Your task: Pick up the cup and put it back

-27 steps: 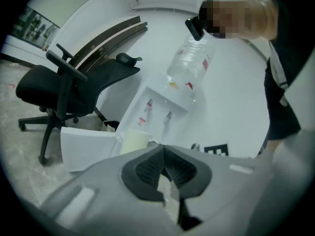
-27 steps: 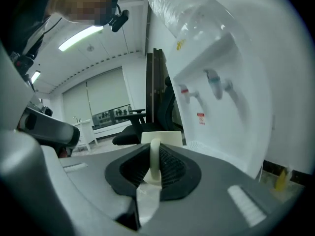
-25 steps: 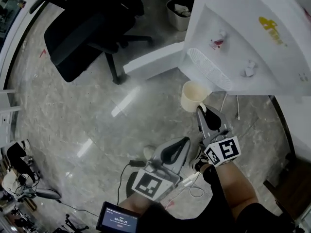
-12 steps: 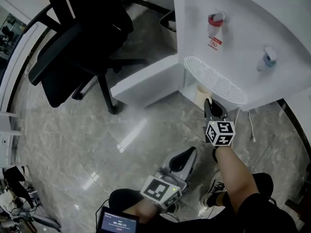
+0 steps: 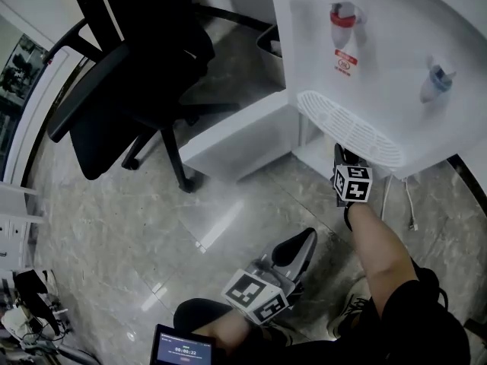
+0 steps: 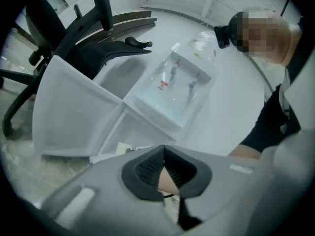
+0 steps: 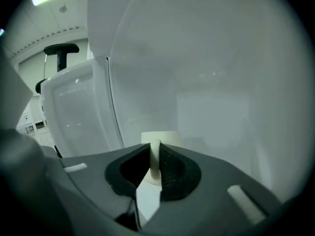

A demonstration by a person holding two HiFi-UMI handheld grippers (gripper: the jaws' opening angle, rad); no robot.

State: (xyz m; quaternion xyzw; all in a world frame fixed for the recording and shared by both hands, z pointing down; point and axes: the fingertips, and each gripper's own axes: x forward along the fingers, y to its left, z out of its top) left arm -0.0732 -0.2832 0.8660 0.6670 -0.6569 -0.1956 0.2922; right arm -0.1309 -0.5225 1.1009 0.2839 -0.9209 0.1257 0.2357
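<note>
In the right gripper view, the cream cup (image 7: 160,137) stands just ahead of the jaws, inside the white lower compartment (image 7: 211,112) of the water dispenser. My right gripper (image 7: 155,167) is shut on the cup's handle (image 7: 154,156), which stands upright between the pads. From the head view, the right gripper (image 5: 344,158) reaches in under the drip tray (image 5: 350,128), and the cup is hidden there. My left gripper (image 5: 303,242) hangs low near the person's legs, jaws together and empty; in its own view the left gripper (image 6: 164,154) points towards the dispenser.
The compartment's white door (image 5: 236,135) stands open to the left. A red tap (image 5: 342,14) and a blue tap (image 5: 440,74) sit above the tray. A black office chair (image 5: 129,67) stands at the left, a bin (image 5: 268,40) behind. A timer screen (image 5: 183,348) is at the bottom.
The right gripper has carried the cup down and forward, from in front of the dispenser into the compartment under the drip tray. The cup has left the head view. The left gripper has sunk.
</note>
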